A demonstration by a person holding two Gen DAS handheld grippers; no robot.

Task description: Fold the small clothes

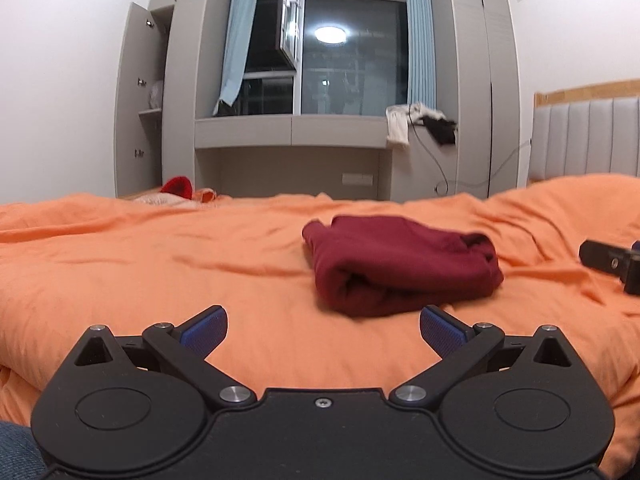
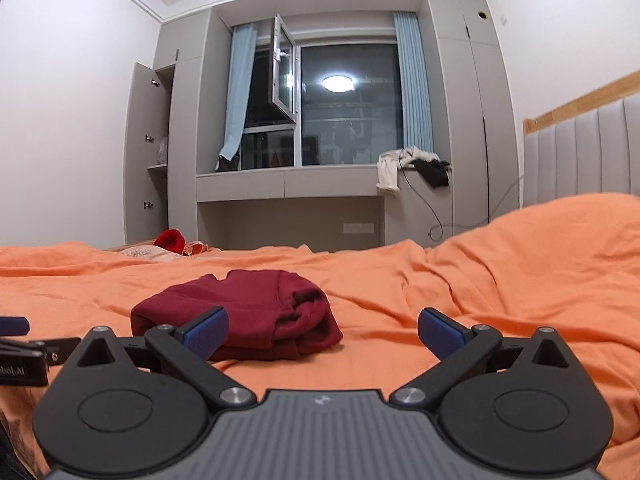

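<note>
Two grippers low over bedspread [image 1: 160, 264] | left gripper [image 1: 323, 330] jaws apart | right gripper [image 2: 323, 330] jaws apart

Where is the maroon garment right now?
The maroon garment lies folded on the orange bedspread, ahead-right in the left view, ahead-left in the right view, between both open grippers.

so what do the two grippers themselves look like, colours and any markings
Both are black plastic with two round discs at the base, silver pivot screws and linkage arms ending in blue textured pads. The left gripper has a plain black centre plate with one small screw. The right gripper has a grey ribbed centre plate with a small white logo. No cables or sleeves show.
</note>
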